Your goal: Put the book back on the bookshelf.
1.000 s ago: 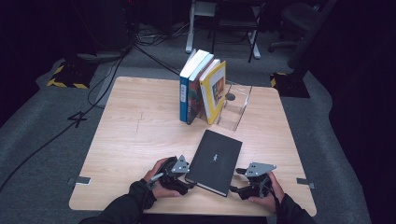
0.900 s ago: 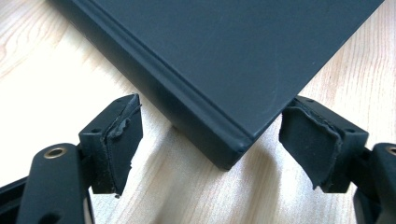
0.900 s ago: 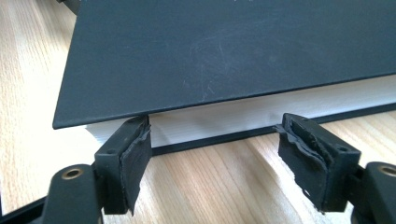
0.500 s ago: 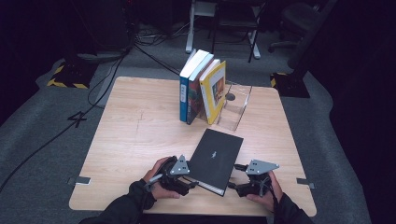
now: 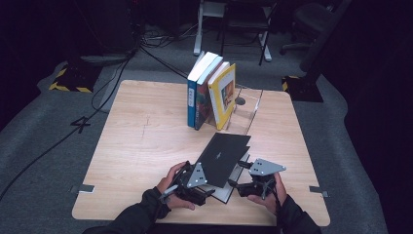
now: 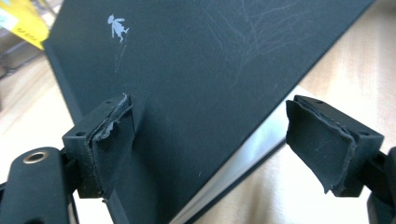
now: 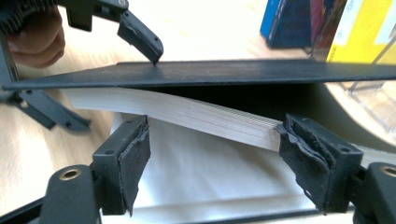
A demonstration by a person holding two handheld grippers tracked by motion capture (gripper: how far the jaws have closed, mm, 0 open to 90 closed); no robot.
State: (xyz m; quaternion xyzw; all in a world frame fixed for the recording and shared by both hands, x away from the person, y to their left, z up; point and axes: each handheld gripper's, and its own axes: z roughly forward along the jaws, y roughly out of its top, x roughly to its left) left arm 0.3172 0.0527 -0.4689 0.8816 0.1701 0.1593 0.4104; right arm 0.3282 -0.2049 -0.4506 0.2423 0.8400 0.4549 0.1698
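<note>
**Black book cover lifted at near worktop edge**

No readable writing. Black book [image 5: 225, 157] has a small white figure logo on its matte cover [image 6: 117, 27]; yellow book [image 5: 224, 95] carries a picture label, text too small to read.

Left gripper [image 5: 198, 184]: jaws spread wide and just been opening further; one torn rubber pad [image 6: 110, 140] sits against the cover's face, the other [image 6: 322, 144] stands clear off the book's edge. No pinch.

Right gripper [image 5: 246, 181]: jaws spread wide either side of the open book's pages; pads [image 7: 133, 161] worn, frayed. Page block [image 7: 196, 114] fans up between them under the raised cover, touching near the right pad; grip not certain.

Black book lies near the worktop's [image 5: 141, 141] near edge between both hands, hard cover tilted up, white pages exposed. Worktop is light wood grain. Blue book [image 5: 193, 92] and others lean upright against a clear plastic bookend [image 5: 248, 109] at the far side.
</note>
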